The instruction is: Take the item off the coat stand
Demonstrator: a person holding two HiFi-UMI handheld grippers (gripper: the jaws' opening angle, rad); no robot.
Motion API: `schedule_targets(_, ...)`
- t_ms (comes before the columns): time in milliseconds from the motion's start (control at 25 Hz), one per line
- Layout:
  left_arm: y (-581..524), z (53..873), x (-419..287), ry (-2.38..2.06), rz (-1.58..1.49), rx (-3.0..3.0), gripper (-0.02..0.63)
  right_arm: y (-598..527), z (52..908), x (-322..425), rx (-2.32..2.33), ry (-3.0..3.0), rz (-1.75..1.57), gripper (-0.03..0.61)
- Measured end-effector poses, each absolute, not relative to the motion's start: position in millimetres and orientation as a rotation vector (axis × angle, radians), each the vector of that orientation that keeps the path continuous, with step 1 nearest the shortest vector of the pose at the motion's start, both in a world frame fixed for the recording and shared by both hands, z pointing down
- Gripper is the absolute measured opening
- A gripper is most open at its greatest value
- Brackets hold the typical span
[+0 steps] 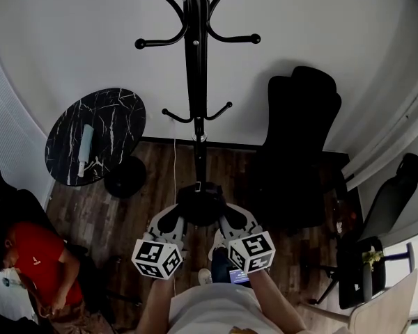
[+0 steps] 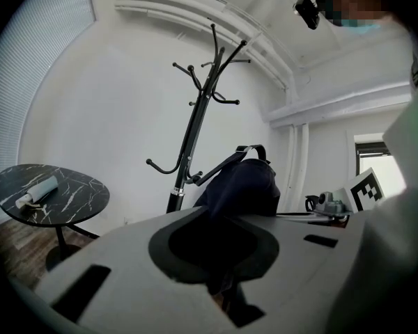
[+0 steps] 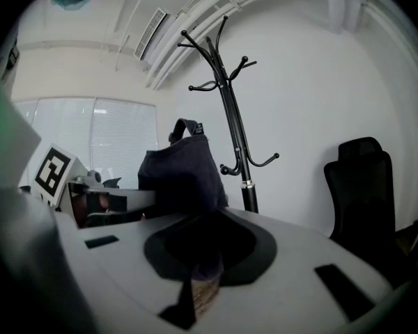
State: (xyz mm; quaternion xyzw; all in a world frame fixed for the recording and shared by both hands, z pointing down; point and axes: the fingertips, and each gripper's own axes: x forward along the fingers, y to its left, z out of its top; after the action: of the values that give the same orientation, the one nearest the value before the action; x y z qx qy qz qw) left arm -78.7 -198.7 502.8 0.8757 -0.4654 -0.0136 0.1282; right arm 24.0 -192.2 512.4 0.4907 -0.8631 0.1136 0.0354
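The black coat stand [image 1: 196,82] rises in front of me against the white wall, and the hooks I can see are bare. A dark navy bag [image 1: 200,204] hangs low in front of the pole, off the hooks, between my two grippers. My left gripper [image 1: 175,221] is shut on the bag's left side and my right gripper [image 1: 228,221] is shut on its right side. In the left gripper view the bag [image 2: 240,186] bulges just past the closed jaws, its strap up, with the stand [image 2: 195,131] behind. In the right gripper view the bag [image 3: 181,172] fills the same spot beside the stand [image 3: 233,124].
A round black marble table [image 1: 118,117] stands left of the stand with a pale rolled object [image 1: 85,145] on it. A black office chair [image 1: 299,152] is to the right, another chair [image 1: 376,256] further right. A person in a red shirt [image 1: 35,259] sits at lower left.
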Motion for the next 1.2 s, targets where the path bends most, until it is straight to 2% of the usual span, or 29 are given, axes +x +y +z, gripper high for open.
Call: schedule_targets(1200, -212, 521, -76, -1.321, -0.019, 2.51, 0.031, -204, 524, 28, 1.527, -2.552, 0.269, 0.029)
